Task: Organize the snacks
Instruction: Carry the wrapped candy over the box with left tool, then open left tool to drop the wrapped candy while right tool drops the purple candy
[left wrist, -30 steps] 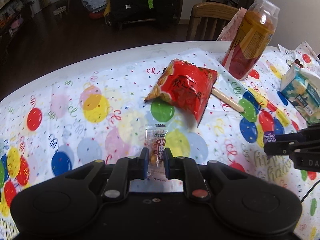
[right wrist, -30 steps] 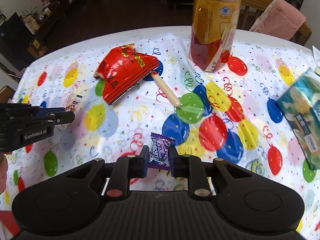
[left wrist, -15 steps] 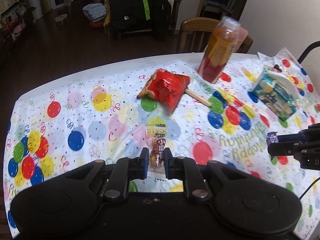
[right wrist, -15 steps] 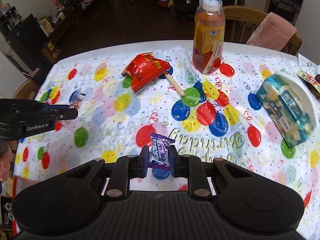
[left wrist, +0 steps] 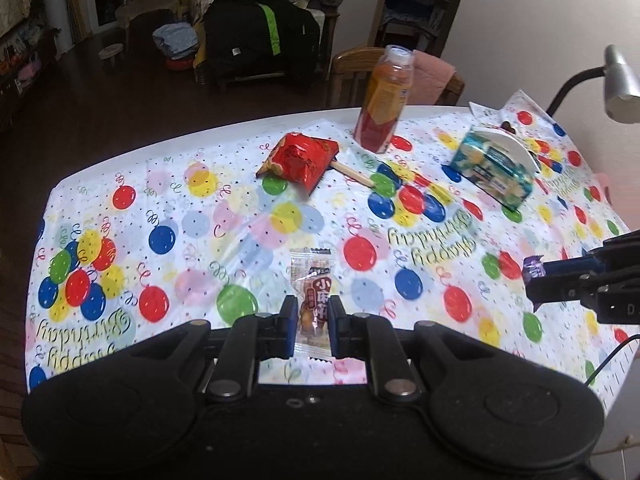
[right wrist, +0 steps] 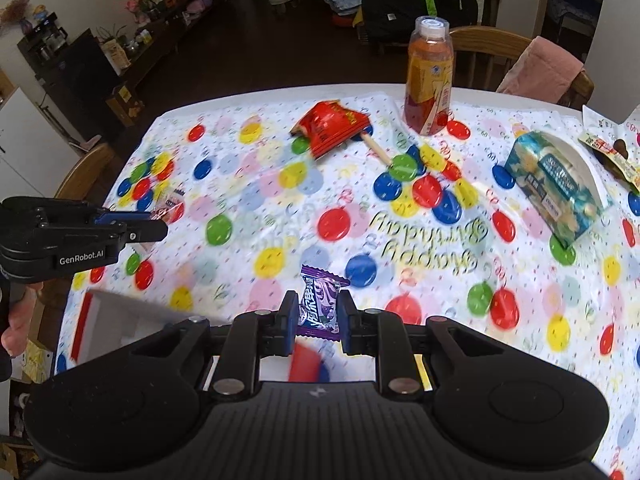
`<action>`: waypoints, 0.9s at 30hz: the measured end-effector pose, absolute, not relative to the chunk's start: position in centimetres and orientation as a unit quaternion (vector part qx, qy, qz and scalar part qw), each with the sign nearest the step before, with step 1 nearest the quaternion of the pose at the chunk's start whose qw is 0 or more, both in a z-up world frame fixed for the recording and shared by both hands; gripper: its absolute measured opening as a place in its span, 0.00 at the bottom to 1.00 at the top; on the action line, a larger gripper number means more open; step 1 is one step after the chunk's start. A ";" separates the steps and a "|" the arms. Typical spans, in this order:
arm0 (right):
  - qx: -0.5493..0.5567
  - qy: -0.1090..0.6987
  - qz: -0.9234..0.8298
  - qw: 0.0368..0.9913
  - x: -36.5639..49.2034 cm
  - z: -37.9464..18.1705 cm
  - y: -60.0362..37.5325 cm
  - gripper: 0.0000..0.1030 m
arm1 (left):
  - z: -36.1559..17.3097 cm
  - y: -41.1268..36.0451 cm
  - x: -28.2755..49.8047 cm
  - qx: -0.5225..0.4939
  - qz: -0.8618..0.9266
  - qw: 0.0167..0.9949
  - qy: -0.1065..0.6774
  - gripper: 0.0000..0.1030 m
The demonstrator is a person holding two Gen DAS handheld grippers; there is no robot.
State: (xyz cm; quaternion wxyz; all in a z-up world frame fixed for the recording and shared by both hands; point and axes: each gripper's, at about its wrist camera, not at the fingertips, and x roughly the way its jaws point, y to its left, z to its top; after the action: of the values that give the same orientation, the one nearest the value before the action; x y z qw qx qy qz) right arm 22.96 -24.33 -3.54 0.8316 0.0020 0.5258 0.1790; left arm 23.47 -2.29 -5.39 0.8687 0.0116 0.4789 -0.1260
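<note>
My left gripper (left wrist: 313, 322) is shut on a small clear-wrapped brown snack packet (left wrist: 314, 300), held high above the balloon-print tablecloth (left wrist: 240, 216). My right gripper (right wrist: 318, 314) is shut on a purple wrapped candy (right wrist: 322, 304), also lifted off the table. In the right wrist view the left gripper (right wrist: 158, 220) shows at the left edge with its packet; in the left wrist view the right gripper (left wrist: 534, 276) shows at the right edge with the purple candy. A red snack bag (left wrist: 300, 158) lies far back on the table. A white box with red sides (right wrist: 120, 320) sits low below the right gripper.
An orange drink bottle (right wrist: 430, 76) stands at the back beside a wooden stick (right wrist: 376, 148). A blue-green tissue pack in a white holder (right wrist: 556, 184) lies at the right, with more wrappers (right wrist: 612, 148) behind it. Wooden chairs (right wrist: 500, 48) ring the table. A hand (right wrist: 18, 320) holds the left gripper.
Both grippers have risen and pulled back from the table with their candies still held, so more of the tablecloth shows. The white box has come into the right wrist view.
</note>
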 end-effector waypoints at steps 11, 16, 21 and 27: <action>0.002 0.536 0.205 0.819 16.4 -3.8 -21.8 0.19 | -5.3 -1.0 16.8 0.011 -0.144 0.866 0.479 0.12; 0.003 0.542 0.215 0.812 14.5 -4.4 -20.4 0.19 | -6.1 -0.6 14.2 0.009 -0.154 0.858 0.490 0.12; -0.001 0.554 0.225 0.801 13.0 -6.1 -18.8 0.19 | -7.7 -0.3 12.1 0.004 -0.160 0.847 0.507 0.12; -0.014 0.566 0.230 0.791 11.7 -8.8 -16.8 0.19 | -10.3 0.1 10.0 0.003 -0.161 0.832 0.531 0.12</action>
State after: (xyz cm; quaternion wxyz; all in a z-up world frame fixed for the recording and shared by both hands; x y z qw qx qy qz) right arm 11.65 -16.79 -8.78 0.7913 -0.0140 0.5663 0.2301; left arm 10.04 0.07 -10.27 0.8321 0.0034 0.5307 -0.1610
